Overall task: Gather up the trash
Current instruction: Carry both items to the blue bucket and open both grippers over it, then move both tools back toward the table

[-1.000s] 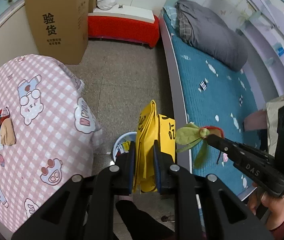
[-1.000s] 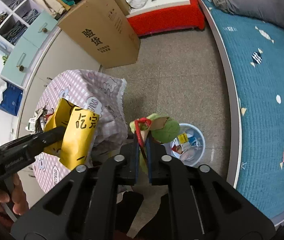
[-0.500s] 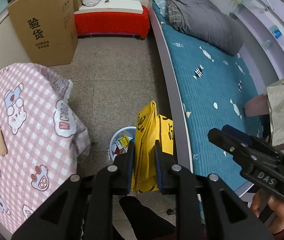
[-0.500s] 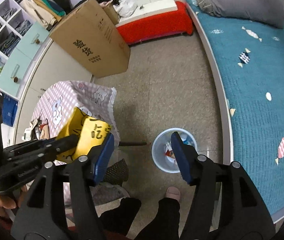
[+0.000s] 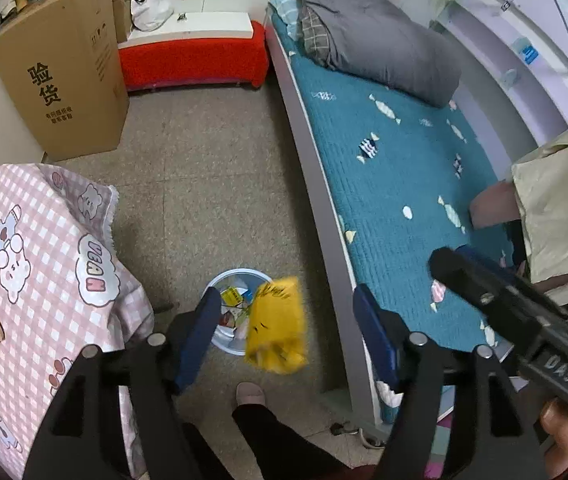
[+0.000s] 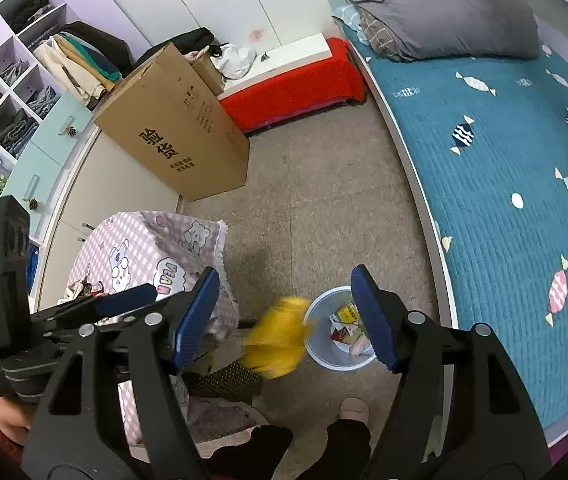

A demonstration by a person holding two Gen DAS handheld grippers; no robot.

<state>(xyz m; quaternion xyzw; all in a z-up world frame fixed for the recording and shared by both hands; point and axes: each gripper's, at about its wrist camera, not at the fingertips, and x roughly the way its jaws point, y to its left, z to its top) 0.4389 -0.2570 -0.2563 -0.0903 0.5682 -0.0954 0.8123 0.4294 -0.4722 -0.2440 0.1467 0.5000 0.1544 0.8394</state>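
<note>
My left gripper [image 5: 285,322] is open and empty above the floor. A yellow wrapper [image 5: 276,328] hangs blurred in the air below it, over the near rim of the small white trash bin [image 5: 224,344]. The bin holds several wrappers. In the right wrist view my right gripper [image 6: 287,316] is open and empty above the same bin [image 6: 323,358], with the yellow wrapper [image 6: 276,340] blurred just left of the bin. The left gripper's fingers [image 6: 124,304] show at the left there. The right gripper's fingers [image 5: 479,284] show at the right of the left wrist view.
A table with a pink checked cloth [image 5: 32,280] stands left of the bin, with small items at its left edge. A bed with a teal cover [image 5: 395,168] runs along the right. A cardboard box [image 5: 64,92] and a red bench [image 5: 192,60] stand behind. The person's foot [image 5: 250,394] is near the bin.
Both grippers opened. The right one dropped its green and red scrap first. Then the left one let go of the yellow wrapper, which is falling toward the bin.
</note>
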